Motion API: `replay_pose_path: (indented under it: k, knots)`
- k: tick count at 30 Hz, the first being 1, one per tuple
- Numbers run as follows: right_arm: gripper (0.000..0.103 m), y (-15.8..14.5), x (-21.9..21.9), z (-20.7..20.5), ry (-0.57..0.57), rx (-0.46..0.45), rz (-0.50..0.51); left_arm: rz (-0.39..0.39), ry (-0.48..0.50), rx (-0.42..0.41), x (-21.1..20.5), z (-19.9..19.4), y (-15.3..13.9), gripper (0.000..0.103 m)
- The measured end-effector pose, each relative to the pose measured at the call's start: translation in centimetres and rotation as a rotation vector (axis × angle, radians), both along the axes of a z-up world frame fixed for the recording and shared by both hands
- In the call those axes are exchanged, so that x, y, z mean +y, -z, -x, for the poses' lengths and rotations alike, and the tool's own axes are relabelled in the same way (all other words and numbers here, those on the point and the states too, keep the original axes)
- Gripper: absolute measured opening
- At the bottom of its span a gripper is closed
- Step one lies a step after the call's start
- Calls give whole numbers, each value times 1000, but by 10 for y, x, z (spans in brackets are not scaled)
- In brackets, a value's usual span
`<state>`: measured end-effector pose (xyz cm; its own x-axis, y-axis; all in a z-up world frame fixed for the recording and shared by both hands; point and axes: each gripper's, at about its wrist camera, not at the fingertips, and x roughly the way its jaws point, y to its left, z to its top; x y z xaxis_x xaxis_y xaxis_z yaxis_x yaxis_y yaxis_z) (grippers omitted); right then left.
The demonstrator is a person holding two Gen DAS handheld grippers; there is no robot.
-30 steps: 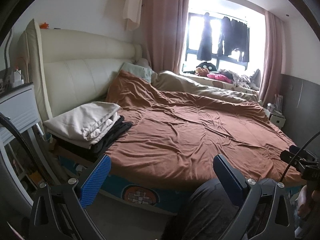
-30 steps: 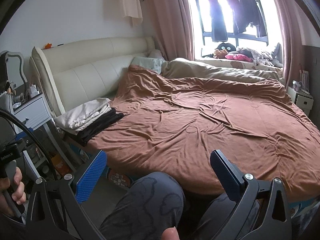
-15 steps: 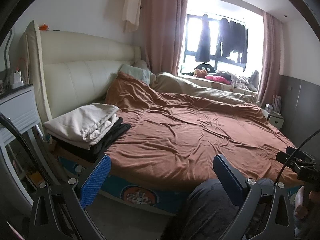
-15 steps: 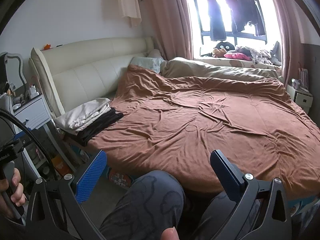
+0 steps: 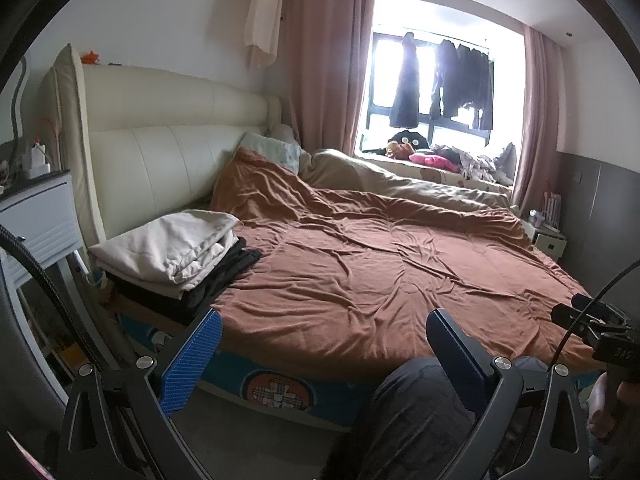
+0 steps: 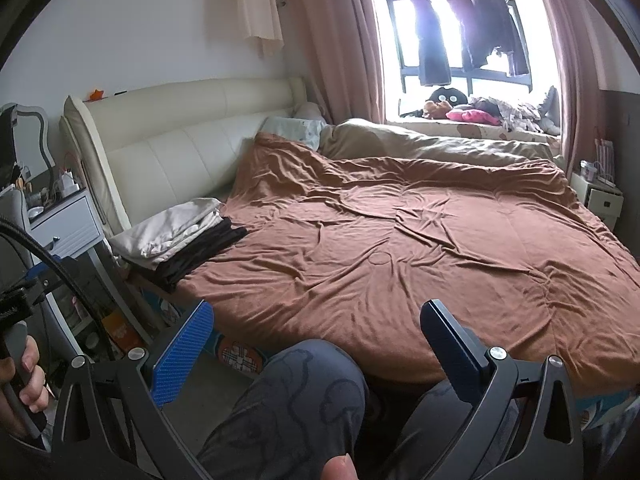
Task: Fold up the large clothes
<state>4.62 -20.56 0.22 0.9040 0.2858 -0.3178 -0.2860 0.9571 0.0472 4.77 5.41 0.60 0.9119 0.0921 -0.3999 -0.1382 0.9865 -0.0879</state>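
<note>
The left gripper (image 5: 320,356) is hovering low in the frame with its blue-padded fingers (image 5: 192,364) spread wide and nothing between them, and the right gripper (image 6: 316,346) is hanging likewise released, its jaws apart and empty, above the person's knees (image 6: 304,404) in grey patterned trousers. Both are pointing at a bed (image 6: 240,356) that is filling the middle of each view under a rumpled rust-brown cover (image 6: 400,248). The clothes are sitting at the left edge of the bed, near the cream padded headboard (image 5: 160,152): a folded beige garment (image 5: 172,244) is lying on top of a folded black garment (image 5: 216,284), well apart from either gripper. How many pieces are in that stack is hard to tell from here. A white nightstand (image 5: 36,216) is standing at the left of the frame, and dark clothes (image 6: 432,48) are hanging in the bright window at the upper right, above a pile of toys and laundry (image 6: 472,112) on the sill.
</note>
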Motion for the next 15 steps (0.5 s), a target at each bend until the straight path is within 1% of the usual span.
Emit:
replay_pose_path:
  k: [15]
  knots:
    - [103, 2, -6, 7, 16, -10, -3, 3, 2, -24, -9, 11, -5, 102]
